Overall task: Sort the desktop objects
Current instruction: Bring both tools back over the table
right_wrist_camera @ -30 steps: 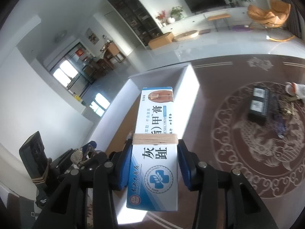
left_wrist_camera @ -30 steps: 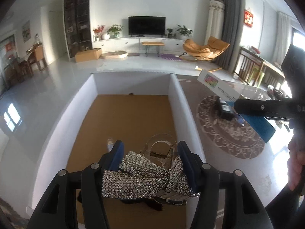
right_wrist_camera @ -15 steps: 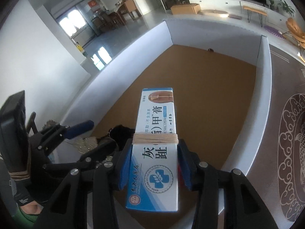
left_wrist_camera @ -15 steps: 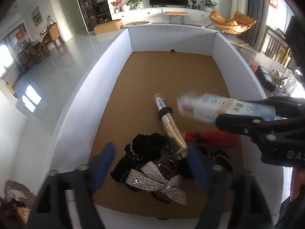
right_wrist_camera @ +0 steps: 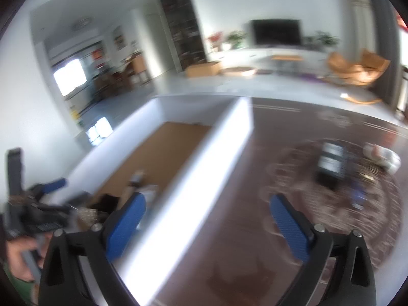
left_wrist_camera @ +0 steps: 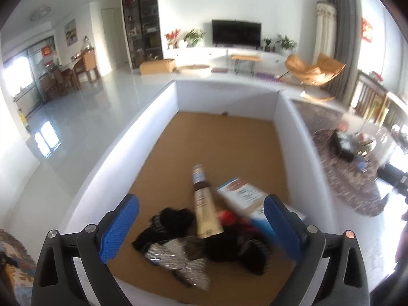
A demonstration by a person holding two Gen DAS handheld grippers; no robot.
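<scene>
Now the left gripper (left_wrist_camera: pixel 201 227) tilts down over the white-walled box (left_wrist_camera: pixel 122 153), jaws opening wide with nothing clamped; below lie a sequined bow (left_wrist_camera: pixel 178 257), a black hair tie (left_wrist_camera: pixel 173 220), a tube (left_wrist_camera: pixel 205 211) and the nail cream carton (left_wrist_camera: pixel 242 197), leaning across the pile; the right gripper (right_wrist_camera: pixel 207 223) points down astride the box wall, jaws opening, empty.

Each black plastic claw, left (left_wrist_camera: pixel 201 227) and right (right_wrist_camera: pixel 207 220), carries two blue, fine-ribbed pads on angular black fingers with triangular cut-outs and round silver screws at the joints. At eight o'clock in the right wrist view, a green sleeve (right_wrist_camera: pixel 15 284) shows.
</scene>
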